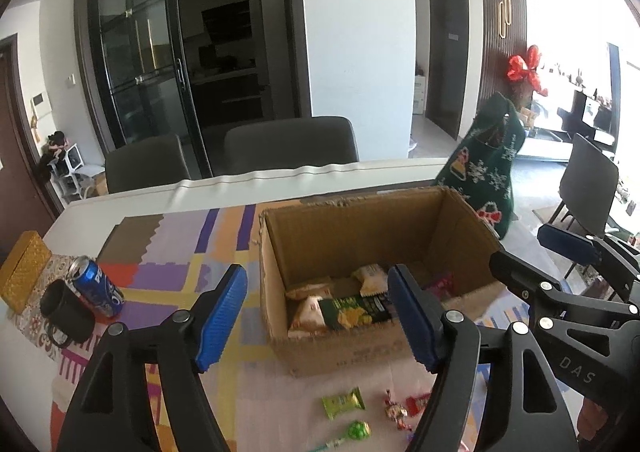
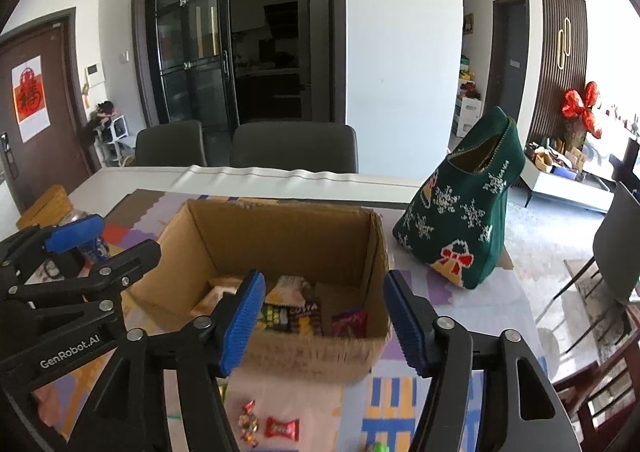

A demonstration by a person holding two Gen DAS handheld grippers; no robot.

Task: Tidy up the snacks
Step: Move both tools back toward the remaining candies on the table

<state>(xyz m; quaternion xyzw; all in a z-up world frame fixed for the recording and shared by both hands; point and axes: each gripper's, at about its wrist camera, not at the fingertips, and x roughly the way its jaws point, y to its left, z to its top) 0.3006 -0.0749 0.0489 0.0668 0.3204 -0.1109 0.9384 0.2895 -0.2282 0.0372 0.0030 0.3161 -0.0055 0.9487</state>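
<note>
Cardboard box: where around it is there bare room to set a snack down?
Free: the patterned mat between the brown cardboard box and the blue soda can, and the strip beside the green knitted bag. Crowded: in front of the box, where loose wrapped candies lie.

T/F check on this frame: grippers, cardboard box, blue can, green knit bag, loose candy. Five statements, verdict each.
1. Both the left gripper and the right gripper are open and empty. True.
2. The cardboard box is empty. False: snack packets lie inside.
3. The blue can stands upright. False: it leans tilted beside the black mug.
4. The green knit bag stands outside the box. True.
5. All the loose candy is boxed. False: some lies on the mat.
</note>
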